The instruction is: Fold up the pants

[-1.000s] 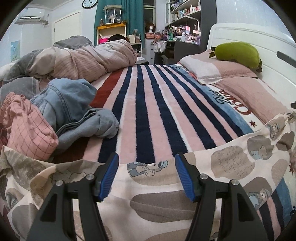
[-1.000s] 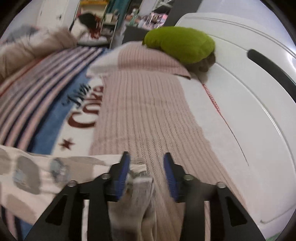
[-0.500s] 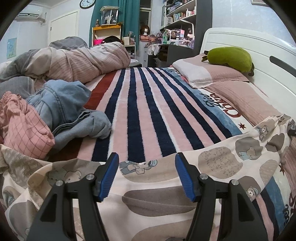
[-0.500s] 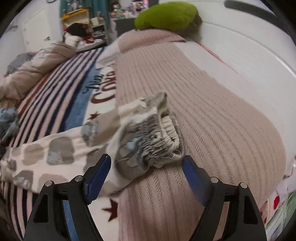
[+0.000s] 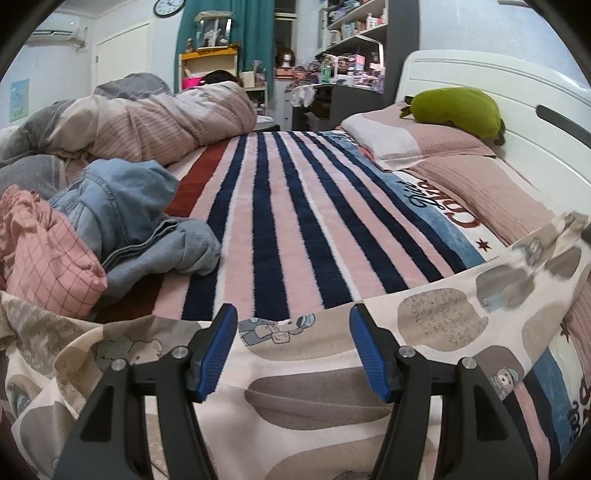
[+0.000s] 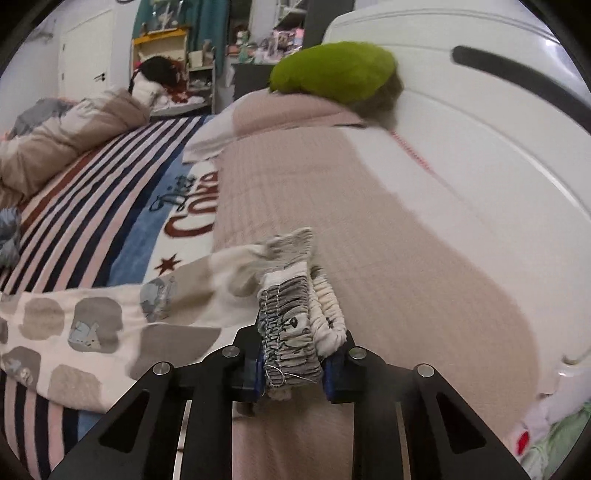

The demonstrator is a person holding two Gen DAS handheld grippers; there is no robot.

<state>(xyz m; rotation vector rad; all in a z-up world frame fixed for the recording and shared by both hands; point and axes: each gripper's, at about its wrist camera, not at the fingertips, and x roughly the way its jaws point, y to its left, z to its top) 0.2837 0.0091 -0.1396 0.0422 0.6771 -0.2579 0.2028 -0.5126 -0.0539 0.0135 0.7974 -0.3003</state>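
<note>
Pants [image 6: 110, 325] waistband: right gripper [image 6: 291, 369] closing on it | left gripper [image 5: 291, 350] wide, empty | blanket [image 5: 295, 221] reads "Diet Coke"

A lived-in home bedroom. A bed [image 5: 295, 221] fills it, with a pillow [image 5: 406, 144] at its headboard [image 5: 517, 88]. Beyond the bed stand cluttered shelves [image 5: 354, 29].

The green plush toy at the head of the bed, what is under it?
The green plush toy lies on a pink ribbed pillow, against the white headboard. What lies beneath the pillow is covered.
</note>
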